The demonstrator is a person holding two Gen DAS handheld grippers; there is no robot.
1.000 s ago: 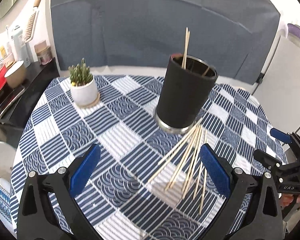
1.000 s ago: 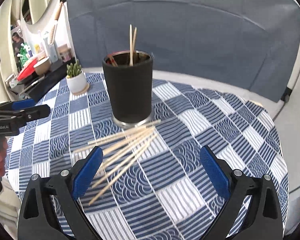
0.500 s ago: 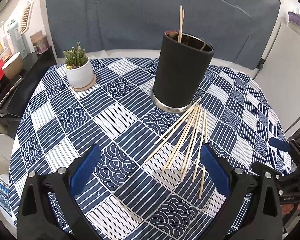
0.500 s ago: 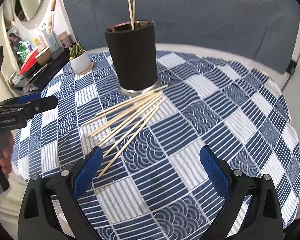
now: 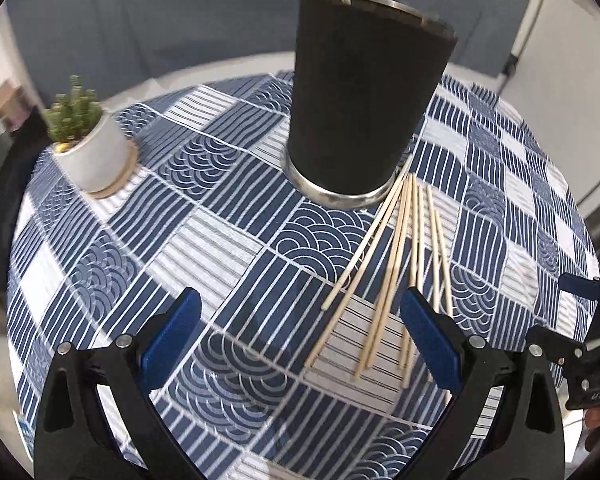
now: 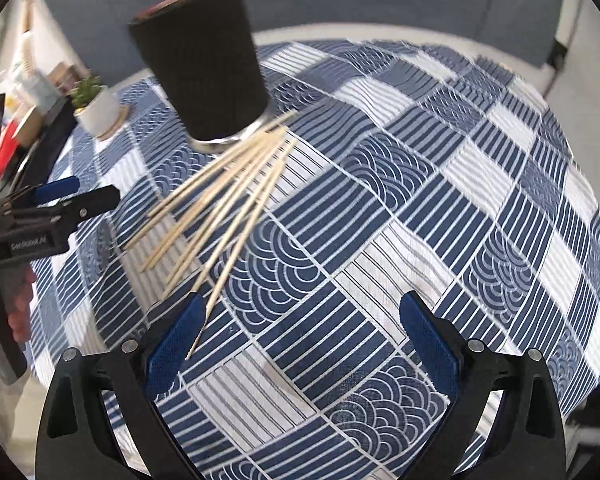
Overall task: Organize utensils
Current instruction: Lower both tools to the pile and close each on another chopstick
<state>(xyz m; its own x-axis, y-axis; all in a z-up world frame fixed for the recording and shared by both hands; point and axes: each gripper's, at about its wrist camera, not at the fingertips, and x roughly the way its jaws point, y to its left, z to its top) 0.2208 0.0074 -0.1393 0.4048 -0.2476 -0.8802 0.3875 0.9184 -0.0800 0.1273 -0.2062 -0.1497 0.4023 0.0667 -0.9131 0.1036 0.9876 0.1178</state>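
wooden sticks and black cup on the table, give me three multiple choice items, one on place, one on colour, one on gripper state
1. Where do the loose wooden sticks lie?
A. fanned out on the tablecloth, far ends by the base of the black cup
B. all standing inside the cup
C. in the plant pot

2. What colour is the plant pot?
A. red
B. white
C. black

3. How do the two grippers stand?
A. both shut on sticks
B. left open, right shut on a stick
C. left gripper and right gripper both open and empty

Answers: 1 A, the sticks spread flat on the cloth from the cup's metal foot. 2 B, the pot under the green succulent is white. 3 C, each view shows blue pads wide apart with nothing between.
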